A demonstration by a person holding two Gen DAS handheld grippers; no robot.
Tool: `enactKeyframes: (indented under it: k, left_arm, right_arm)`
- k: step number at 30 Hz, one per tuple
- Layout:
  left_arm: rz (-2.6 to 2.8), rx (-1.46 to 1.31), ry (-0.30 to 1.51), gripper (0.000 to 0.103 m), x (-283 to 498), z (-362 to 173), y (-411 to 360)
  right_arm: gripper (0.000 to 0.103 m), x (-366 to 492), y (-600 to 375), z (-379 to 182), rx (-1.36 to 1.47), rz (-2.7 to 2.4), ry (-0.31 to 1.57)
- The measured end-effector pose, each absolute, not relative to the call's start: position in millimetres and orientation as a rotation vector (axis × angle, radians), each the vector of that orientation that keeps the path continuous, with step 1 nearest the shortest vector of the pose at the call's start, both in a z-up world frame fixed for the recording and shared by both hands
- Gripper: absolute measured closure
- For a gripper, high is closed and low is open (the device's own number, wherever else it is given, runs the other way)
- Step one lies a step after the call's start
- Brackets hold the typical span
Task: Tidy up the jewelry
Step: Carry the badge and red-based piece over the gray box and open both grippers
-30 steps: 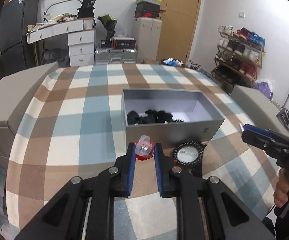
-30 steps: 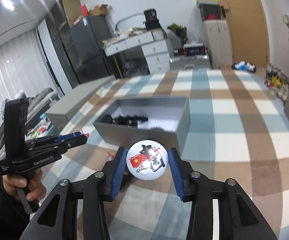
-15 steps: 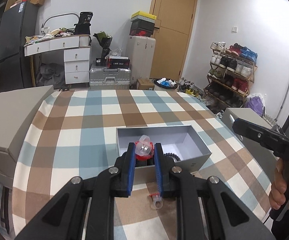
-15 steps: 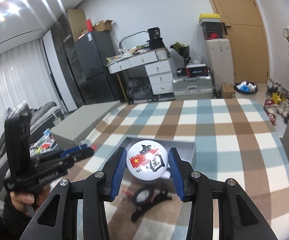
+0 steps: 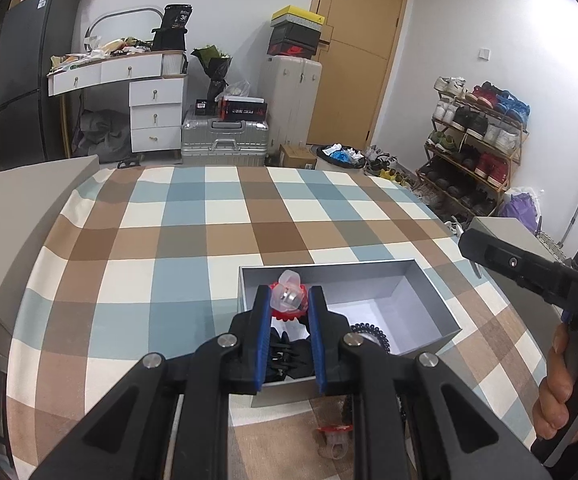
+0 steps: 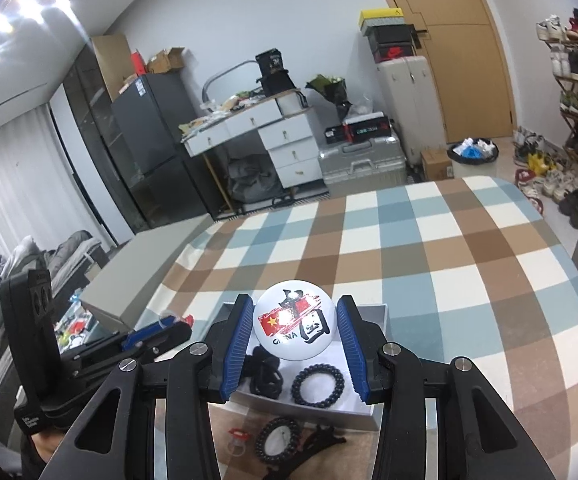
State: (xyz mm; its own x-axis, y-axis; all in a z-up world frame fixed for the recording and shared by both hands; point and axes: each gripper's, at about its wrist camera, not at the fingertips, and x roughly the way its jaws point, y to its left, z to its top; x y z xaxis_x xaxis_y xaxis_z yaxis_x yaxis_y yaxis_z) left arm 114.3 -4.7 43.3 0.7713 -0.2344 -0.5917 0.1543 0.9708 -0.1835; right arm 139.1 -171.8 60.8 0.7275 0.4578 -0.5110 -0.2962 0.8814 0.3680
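Note:
My left gripper [image 5: 289, 300] is shut on a red and clear plastic ring [image 5: 287, 300] and holds it above the left end of the open grey box [image 5: 413, 304]. My right gripper [image 6: 294, 326] is shut on a round white badge [image 6: 294, 326] with a red flag and black characters, held above the same box [image 6: 373, 316]. Inside the box lie a black bead bracelet [image 6: 318, 385] and black hair clips [image 6: 265, 372]. The left gripper also shows at the left of the right wrist view [image 6: 157, 330].
On the checked tablecloth [image 5: 209, 240] in front of the box lie a small red-topped ring [image 5: 334, 436], a black bead bracelet [image 6: 280, 438] and a black clip [image 6: 321, 442]. A grey lid [image 5: 21, 208] sits at the table's left. Furniture and a shoe rack stand behind.
Both grippers rose from the table with their items and moved forward over the grey box; the box now lies beneath the fingers.

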Motion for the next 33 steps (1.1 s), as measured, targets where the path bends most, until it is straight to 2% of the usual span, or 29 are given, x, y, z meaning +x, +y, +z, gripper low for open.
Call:
enactKeyframes:
  k: [33]
  left_arm:
    - [-0.187, -0.054, 0.749, 0.090, 136, 16, -30]
  right_arm:
    - [0.061, 170, -170, 16, 0.293, 0.426, 0.783]
